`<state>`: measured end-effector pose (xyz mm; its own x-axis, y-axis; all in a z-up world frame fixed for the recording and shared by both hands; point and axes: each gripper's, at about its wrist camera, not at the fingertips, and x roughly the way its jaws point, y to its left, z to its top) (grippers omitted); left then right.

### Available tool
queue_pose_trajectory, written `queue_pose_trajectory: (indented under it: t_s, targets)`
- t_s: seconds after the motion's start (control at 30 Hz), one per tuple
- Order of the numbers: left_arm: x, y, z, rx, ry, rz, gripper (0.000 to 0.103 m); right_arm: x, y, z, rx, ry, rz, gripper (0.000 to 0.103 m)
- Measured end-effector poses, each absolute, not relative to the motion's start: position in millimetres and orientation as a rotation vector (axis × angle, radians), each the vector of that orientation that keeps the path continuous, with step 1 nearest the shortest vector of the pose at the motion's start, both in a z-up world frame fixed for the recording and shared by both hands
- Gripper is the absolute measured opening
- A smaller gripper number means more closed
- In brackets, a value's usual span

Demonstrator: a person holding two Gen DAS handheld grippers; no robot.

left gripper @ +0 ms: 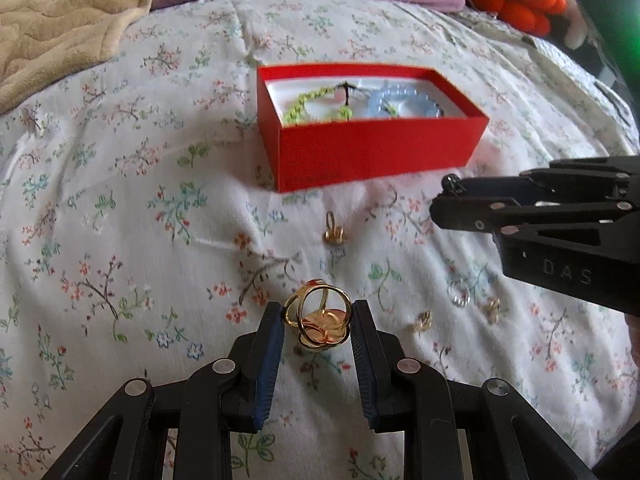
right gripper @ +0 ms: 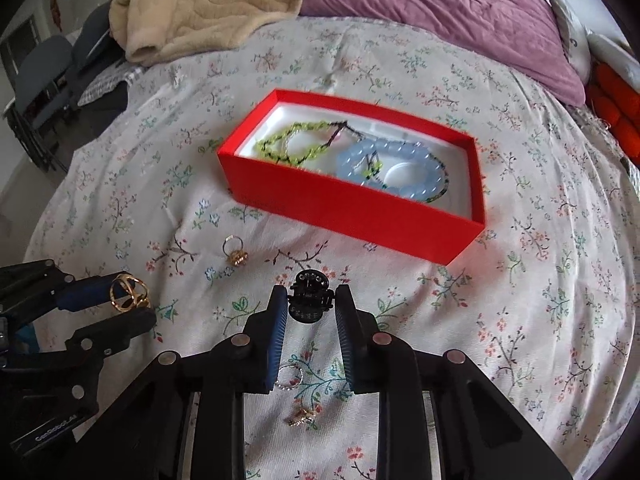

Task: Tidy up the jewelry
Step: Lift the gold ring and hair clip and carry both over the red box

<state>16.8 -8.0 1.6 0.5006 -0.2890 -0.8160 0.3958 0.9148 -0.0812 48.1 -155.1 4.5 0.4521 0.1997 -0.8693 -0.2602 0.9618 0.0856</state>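
Right wrist view — floral bedspread [right gripper: 540,280], beige blanket [right gripper: 208,4], purple pillow [right gripper: 440,12].

Glossy gold metal ring [left gripper: 318,322]; matt red cardboard box [left gripper: 372,152].

Between your two grippers and the red box [right gripper: 352,210] lies open floral bedspread [right gripper: 540,280], broken only by one small gold ring [right gripper: 235,255] toward the left. The box's near wall stands upright across your path; its top is open. Inside, the green bead strand [right gripper: 294,146] and blue bracelet [right gripper: 394,172] cover most of the floor.
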Motion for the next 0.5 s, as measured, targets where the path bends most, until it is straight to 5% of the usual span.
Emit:
queue_pose_trajectory:
  t_s: [0.5]
  targets:
    - [38, -17, 46, 0.066, 0.867, -0.391, 0.028, 48, -170, 50, 0.004, 0.983, 0.287, 0.026]
